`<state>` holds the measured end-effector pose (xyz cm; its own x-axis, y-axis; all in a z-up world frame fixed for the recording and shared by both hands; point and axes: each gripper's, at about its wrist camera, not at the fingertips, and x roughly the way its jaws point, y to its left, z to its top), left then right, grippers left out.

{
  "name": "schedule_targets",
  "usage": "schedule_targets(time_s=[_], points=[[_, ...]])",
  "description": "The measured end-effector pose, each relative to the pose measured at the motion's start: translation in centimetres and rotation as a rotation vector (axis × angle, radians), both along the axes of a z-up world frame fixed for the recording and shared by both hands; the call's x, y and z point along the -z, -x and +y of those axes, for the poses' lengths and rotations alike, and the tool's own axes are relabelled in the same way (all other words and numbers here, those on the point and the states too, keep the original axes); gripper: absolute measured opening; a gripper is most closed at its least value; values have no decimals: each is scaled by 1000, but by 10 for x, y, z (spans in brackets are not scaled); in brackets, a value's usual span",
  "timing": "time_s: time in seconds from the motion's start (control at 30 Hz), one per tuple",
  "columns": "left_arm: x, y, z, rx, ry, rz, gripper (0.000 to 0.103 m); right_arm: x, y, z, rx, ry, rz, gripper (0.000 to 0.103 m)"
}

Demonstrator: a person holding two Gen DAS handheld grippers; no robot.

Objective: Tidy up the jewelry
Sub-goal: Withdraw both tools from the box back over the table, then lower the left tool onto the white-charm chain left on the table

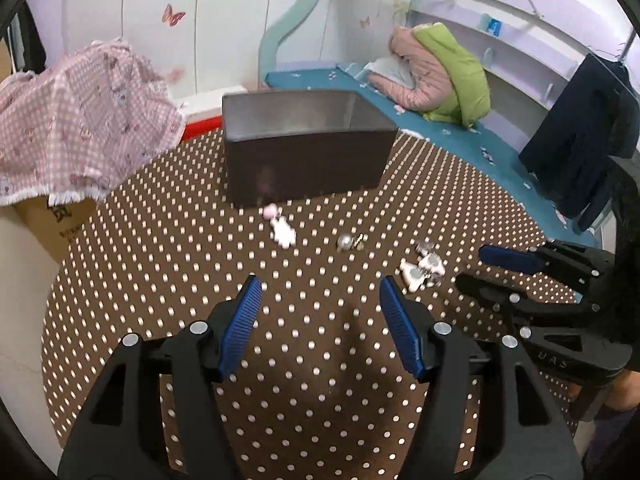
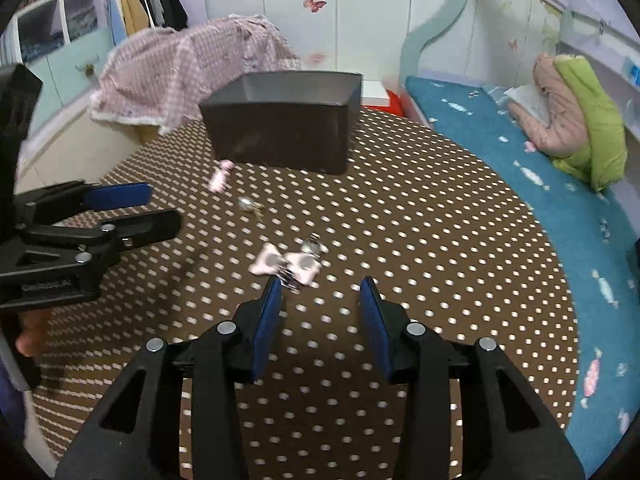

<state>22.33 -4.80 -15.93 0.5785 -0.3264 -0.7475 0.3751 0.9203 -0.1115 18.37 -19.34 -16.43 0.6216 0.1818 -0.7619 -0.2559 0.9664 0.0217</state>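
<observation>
A round table [image 1: 168,264] is covered with a brown cloth with white dots. A dark box [image 1: 304,152] with an open top is set on it. Just in front of the box a pink trinket [image 1: 282,229] is seen. A small silver piece [image 1: 347,242] lies a bit nearer, and pink bows [image 2: 286,264] lie nearer still. The left gripper [image 1: 318,320] is held open with nothing in it. The right gripper [image 2: 320,320] is open too, just short of the bows. Behind the box a pink checked cloth [image 1: 76,120] is draped. A blue bench [image 2: 520,184] with a green and pink jacket [image 1: 440,76] is seen to the box's right.
</observation>
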Motion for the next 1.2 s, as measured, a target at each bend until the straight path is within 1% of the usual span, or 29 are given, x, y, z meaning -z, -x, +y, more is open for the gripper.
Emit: schedule_targets(time_s=[0.07, 0.2, 0.33, 0.37, 0.4, 0.5, 0.63, 0.7, 0.73, 0.83, 0.87, 0.93, 1.1, 1.2], points=[[3, 1, -2, 1, -3, 5, 62, 2, -1, -3, 14, 4, -5, 39], [8, 0, -16, 27, 24, 28, 62, 4, -5, -9, 25, -13, 5, 39], [12, 1, -40, 71, -5, 20, 62, 3, -3, -17, 17, -65, 15, 43], [14, 1, -45, 84, -10, 24, 60, 3, -2, -19, 24, -68, 14, 43], [15, 0, -48, 88, -14, 24, 60, 4, 0, -21, 32, -61, 12, 44], [19, -3, -58, 106, -29, 36, 59, 3, 3, -32, 43, -100, 15, 47], [24, -6, -73, 134, -62, 44, 48, 2, 7, -40, 49, -119, 8, 49], [26, -6, -79, 138, -87, 33, 45, 2, 8, -42, 50, -127, 7, 50], [26, -7, -82, 141, -96, 30, 41, 2, 7, -43, 49, -128, 5, 51], [27, -9, -86, 154, -118, 21, 37, 3, 8, -47, 49, -136, 8, 53], [27, -10, -87, 156, -124, 17, 30, 3, 9, -49, 48, -140, 8, 53], [28, -11, -89, 159, -130, 12, 22, 3, 8, -50, 51, -143, 9, 53], [27, -13, -83, 151, -120, 16, 22, 5, 4, -45, 37, -143, 16, 53], [27, -10, -69, 131, -110, 23, 22, 5, 1, -38, 23, -135, 16, 53]])
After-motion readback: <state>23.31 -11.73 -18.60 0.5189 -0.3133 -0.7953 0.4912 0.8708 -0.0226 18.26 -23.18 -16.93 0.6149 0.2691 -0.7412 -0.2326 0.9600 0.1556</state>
